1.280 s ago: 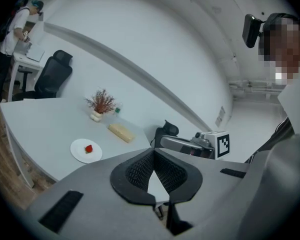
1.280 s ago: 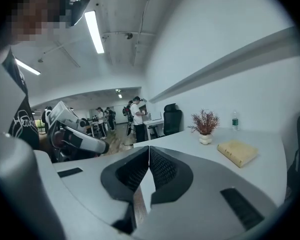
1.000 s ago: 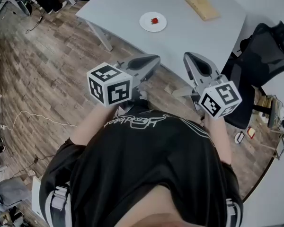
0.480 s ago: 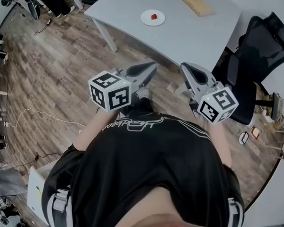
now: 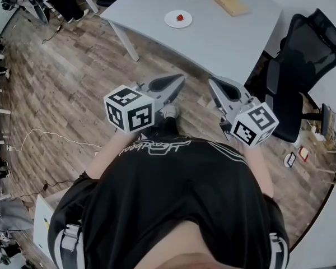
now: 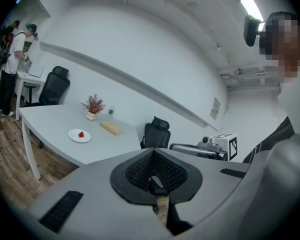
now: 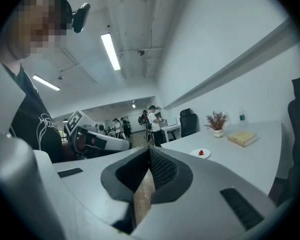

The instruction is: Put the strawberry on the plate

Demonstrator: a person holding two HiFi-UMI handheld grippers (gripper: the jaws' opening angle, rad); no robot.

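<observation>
A red strawberry point(image 5: 180, 17) lies on a small white plate point(image 5: 173, 21) on the grey table point(image 5: 224, 38), far ahead of both grippers. My left gripper point(image 5: 178, 82) and right gripper point(image 5: 214, 84) are held close to my chest over the wooden floor, both shut and empty. In the left gripper view the plate point(image 6: 76, 137) with the strawberry point(image 6: 81, 134) sits on the table at the left, beyond the shut left gripper point(image 6: 154, 179). In the right gripper view the plate point(image 7: 204, 155) and strawberry point(image 7: 201, 152) appear right of the shut right gripper point(image 7: 149, 169).
A tan book point(image 5: 229, 3) and a potted dried plant point(image 6: 92, 106) stand further back on the table. A black office chair point(image 5: 302, 55) is at the table's right side. Table legs point(image 5: 126, 41) stand at the near left corner. People stand at desks in the background point(image 7: 152, 124).
The table and plate have slid slightly up and away in the head view. Both grippers stay shut near my chest; the right one drifted a little down and left.
</observation>
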